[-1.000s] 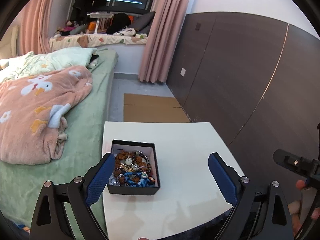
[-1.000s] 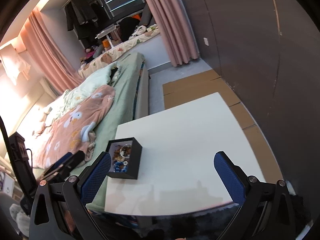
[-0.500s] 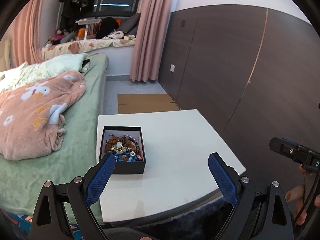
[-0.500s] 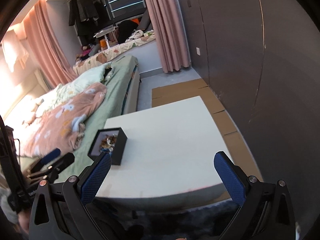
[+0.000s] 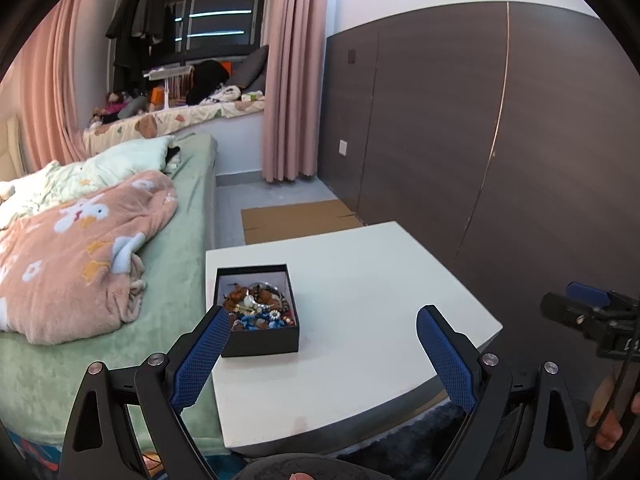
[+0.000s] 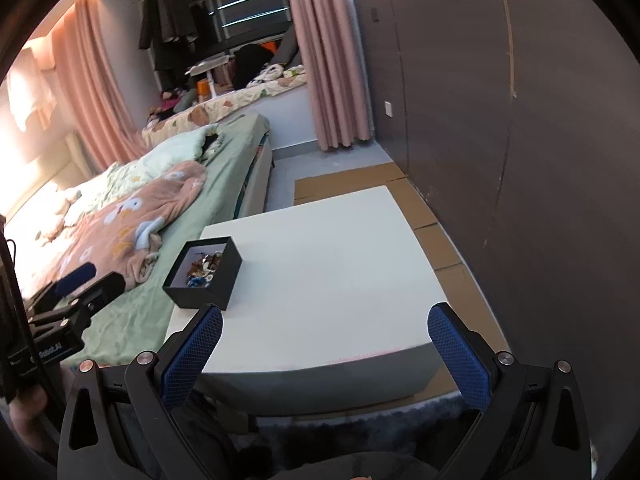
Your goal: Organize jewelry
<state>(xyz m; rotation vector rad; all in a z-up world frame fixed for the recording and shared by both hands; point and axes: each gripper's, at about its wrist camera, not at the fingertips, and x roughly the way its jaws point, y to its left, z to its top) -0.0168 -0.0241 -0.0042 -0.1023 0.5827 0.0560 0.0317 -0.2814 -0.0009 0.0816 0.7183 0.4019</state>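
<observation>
Jewelry (image 5: 258, 309) lies heaped in a small black box (image 5: 259, 340), a tangle of brown beads, blue pieces and a few silvery ones. That box sits open-topped on the white table (image 5: 360, 280), close to the table's left edge and toward the near side; the rest of the tabletop around it is bare white. My left gripper (image 5: 322, 354) hangs above the near edge of the table with its blue-padded fingers spread wide and nothing between them, the left pad just in front of the box's near corner. My right gripper (image 6: 325, 350) is likewise spread wide and empty, hovering short of the table's front edge, well apart from the box. Left of the table runs a bed (image 5: 176, 248) with a green sheet and a pink patterned blanket (image 5: 80, 248). Flattened cardboard (image 5: 296, 218) lies on the floor beyond the table, and a dark panelled wall (image 5: 460, 140) stands to the right.
</observation>
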